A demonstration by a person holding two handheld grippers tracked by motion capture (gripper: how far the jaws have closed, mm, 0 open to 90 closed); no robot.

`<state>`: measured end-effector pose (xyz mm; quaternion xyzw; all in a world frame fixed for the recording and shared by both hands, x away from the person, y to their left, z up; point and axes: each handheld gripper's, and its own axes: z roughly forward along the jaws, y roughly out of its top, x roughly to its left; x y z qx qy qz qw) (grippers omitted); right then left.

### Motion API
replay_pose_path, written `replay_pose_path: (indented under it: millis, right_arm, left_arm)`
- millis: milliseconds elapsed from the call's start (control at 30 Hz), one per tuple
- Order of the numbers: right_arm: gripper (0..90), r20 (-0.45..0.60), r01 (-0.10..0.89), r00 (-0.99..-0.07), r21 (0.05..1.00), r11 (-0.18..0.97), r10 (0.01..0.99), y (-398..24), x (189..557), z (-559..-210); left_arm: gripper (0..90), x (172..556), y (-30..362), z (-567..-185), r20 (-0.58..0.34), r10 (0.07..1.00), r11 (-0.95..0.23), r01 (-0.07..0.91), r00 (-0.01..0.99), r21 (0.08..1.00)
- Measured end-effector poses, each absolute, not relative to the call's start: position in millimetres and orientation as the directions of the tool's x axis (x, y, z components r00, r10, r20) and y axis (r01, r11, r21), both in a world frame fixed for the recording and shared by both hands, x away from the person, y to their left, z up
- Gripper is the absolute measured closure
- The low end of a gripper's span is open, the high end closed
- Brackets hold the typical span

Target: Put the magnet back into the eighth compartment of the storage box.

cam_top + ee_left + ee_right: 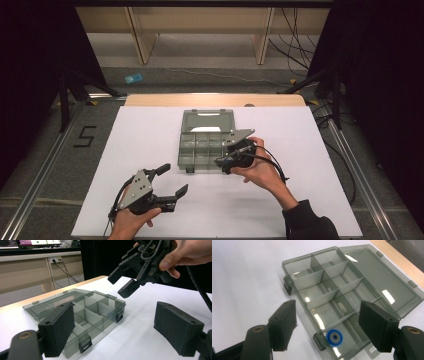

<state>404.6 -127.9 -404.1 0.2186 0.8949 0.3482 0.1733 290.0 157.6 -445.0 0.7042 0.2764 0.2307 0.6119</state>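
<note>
High view: open compartment box [205, 145] is set mid-sheet on the white table [300, 200], lid folded back; right gripper [231, 159] is held over its right edge. Left gripper [172, 180] is held near the box's front-left, jaws spread wide, empty.

Left gripper view: bare sheet is seen between the jaws.

Right gripper view: jaws spread, empty; blue ring [334, 337] is seen in the nearest compartment.

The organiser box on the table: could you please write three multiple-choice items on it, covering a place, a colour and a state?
1. Where does the ring lie in the box?
A. a compartment at the end nearest the right gripper
B. on the lid
C. on the table beside the box

2. What colour is the ring's rim?
A. red
B. blue
C. yellow

3. How is the lid?
A. latched shut
B. removed
C. open, lying flat

Answers: 1 A, it sits between that gripper's jaws in the right gripper view; 2 B, blue around a grey centre; 3 C, the lid lies back behind the compartments.
</note>
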Motion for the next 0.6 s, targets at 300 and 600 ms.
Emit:
replay_pose_path:
  millis: [300, 600]
  right_arm:
    - [29.2, -0.15, 0.258, -0.853, 0.711, 0.654, 0.5, -126.1, 397.8, -400.5]
    - [27.6, -0.132, 0.258, -0.85, 0.74, 0.621, 0.51, -129.3, 394.7, -400.6]
  left_arm:
    - [16.5, 290.0, 157.5, -445.1, -0.013, 0.672, -0.099, 0.107, 0.74, 0.989]
    - [16.5, 289.9, 157.3, -445.2, -0.014, 0.672, -0.099, 0.109, 0.74, 0.989]
